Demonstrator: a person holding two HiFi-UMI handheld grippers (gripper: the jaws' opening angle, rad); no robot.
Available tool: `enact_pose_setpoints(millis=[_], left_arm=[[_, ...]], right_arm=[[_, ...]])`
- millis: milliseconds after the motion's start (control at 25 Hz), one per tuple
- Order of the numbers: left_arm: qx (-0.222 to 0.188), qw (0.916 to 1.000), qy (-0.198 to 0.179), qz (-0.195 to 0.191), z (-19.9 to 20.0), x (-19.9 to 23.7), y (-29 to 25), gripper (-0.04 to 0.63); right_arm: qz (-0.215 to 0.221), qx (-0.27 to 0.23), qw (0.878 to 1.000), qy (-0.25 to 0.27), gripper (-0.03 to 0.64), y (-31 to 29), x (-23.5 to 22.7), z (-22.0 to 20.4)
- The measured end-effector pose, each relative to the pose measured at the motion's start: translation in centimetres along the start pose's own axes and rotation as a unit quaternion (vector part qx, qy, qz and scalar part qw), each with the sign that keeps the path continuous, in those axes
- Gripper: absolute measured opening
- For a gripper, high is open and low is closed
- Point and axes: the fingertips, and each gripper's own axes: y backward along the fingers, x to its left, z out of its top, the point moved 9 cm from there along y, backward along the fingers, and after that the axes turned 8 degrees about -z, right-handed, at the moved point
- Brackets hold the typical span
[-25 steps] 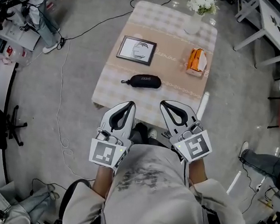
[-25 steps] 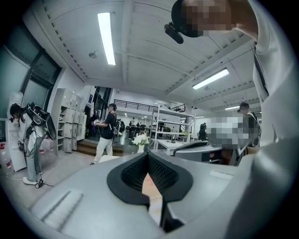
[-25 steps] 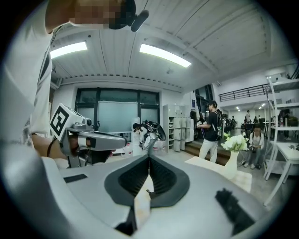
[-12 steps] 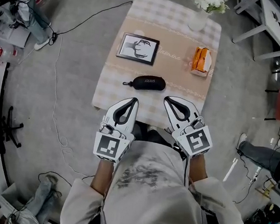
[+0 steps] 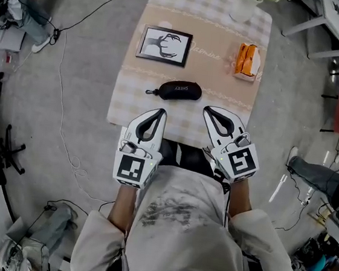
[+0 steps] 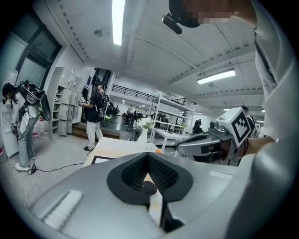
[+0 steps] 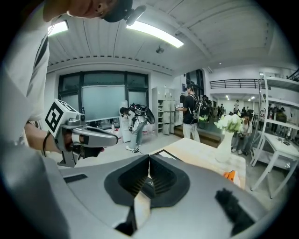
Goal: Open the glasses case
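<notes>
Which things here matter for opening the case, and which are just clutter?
Job: case; left gripper and right gripper, both shut and neither touching it.
Lying about: picture frame; orange pack; vase.

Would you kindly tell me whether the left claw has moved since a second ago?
Yes. The left claw, shut and empty, has advanced further over the near edge of the table, towards the glasses case.

- The left gripper [image 5: 158, 112] is held out in front of the torso, jaws closed together with nothing between them, pointing forward and slightly down.
- The right gripper [image 5: 212, 110] sits just beside it, jaws likewise closed and empty.
</notes>
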Motion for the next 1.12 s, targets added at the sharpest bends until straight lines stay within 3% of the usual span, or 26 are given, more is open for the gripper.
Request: enact_pose_setpoints(millis=[520,1120], left_arm=[[0.017,0.9994,0.01,0.03,-3.1,0.9,-3.5,0.003],[0.06,0.9942,0.053,0.073,-8.7,2.7,-8.4,0.003]], right_arm=[[0.021,0.03,0.999,-0.006,0.017,-3.5,-3.9,-4.5],[0.063,0.096,0.993,-0.008,0.018,-8.8,-6.5,-10.5]])
